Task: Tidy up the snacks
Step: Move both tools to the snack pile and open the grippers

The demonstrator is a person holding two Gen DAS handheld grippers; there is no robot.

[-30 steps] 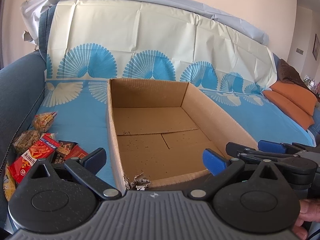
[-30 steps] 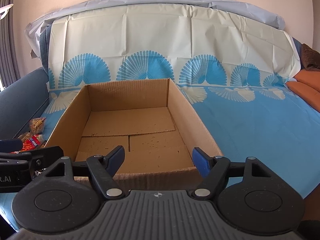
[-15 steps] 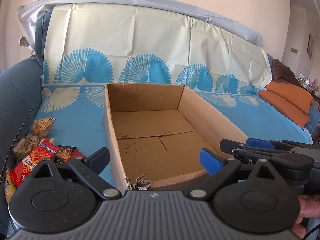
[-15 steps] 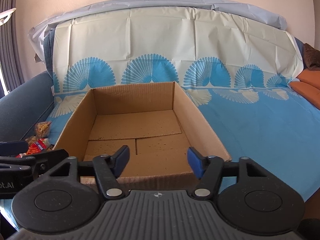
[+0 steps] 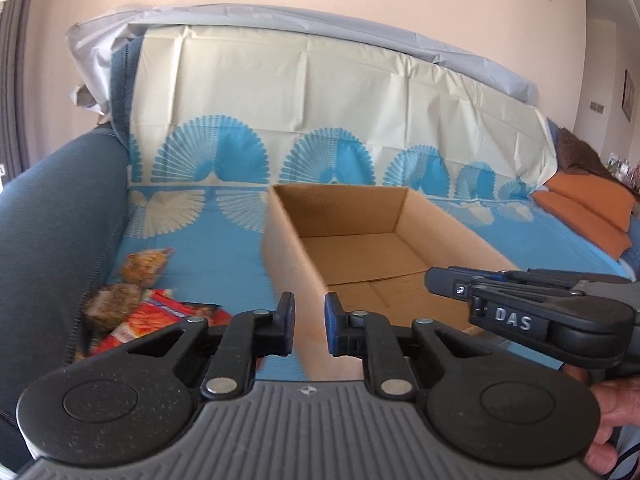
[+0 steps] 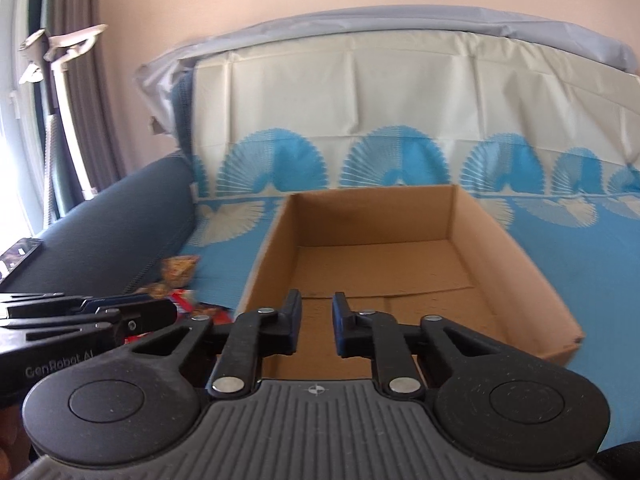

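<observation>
An open, empty cardboard box [image 5: 384,256] sits on the blue-covered sofa seat; it also shows in the right wrist view [image 6: 384,264]. A pile of snack packets [image 5: 136,300] lies left of the box by the sofa arm; part of the pile shows in the right wrist view [image 6: 180,276]. My left gripper [image 5: 309,328] hovers before the box's near left corner, jaws nearly closed, a narrow gap, holding nothing. My right gripper [image 6: 316,328] hovers before the box's near wall, jaws also nearly closed and empty. Each gripper appears from the side in the other's view.
The dark blue sofa arm [image 5: 52,240] rises at the left. A blue and cream patterned sheet [image 5: 320,112] covers the seat and backrest. Orange cushions [image 5: 584,208] lie at the far right. A white floor stand [image 6: 60,80] and curtain are left of the sofa.
Both grippers' jaws have closed from wide open to a narrow gap. Both views have pulled back and up from the box and shifted left.
</observation>
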